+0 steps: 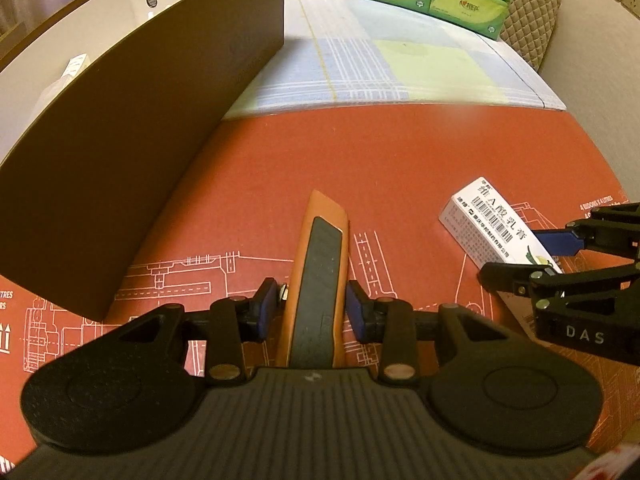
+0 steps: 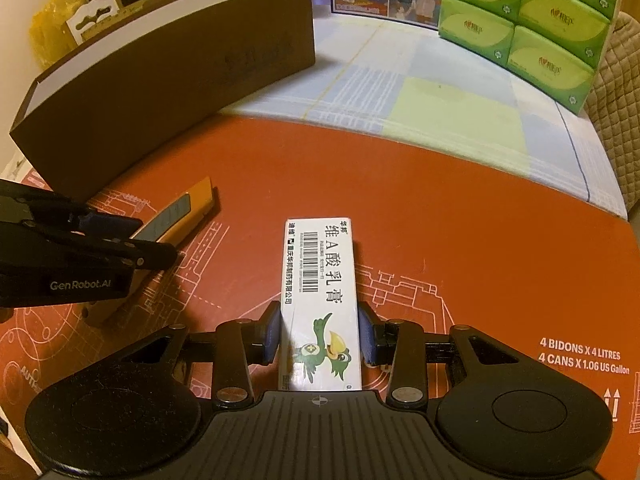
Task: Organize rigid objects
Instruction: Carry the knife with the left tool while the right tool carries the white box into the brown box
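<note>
Left gripper (image 1: 313, 305): squeezing one orange knife (image 1: 318, 264), lying on the red mat (image 1: 400, 160) near the brown box (image 1: 140, 140).
Right gripper (image 2: 320, 332): squeezing one white carton (image 2: 320, 300), lying on the mat farther from the brown box.
Green tissue packs (image 2: 532, 20): six showing, sitting behind the mat.

Both grippers are showing matte black plastic frames with blue pads on the fingertips, silver rivets at the linkage joints, and a ribbed grey housing flanked by two round black discs. The left gripper (image 2: 132, 236) is wearing white "GenRobot.AI" lettering on its side. The right gripper (image 1: 532, 256) is carrying the white letters "DAS" on its black body.
</note>
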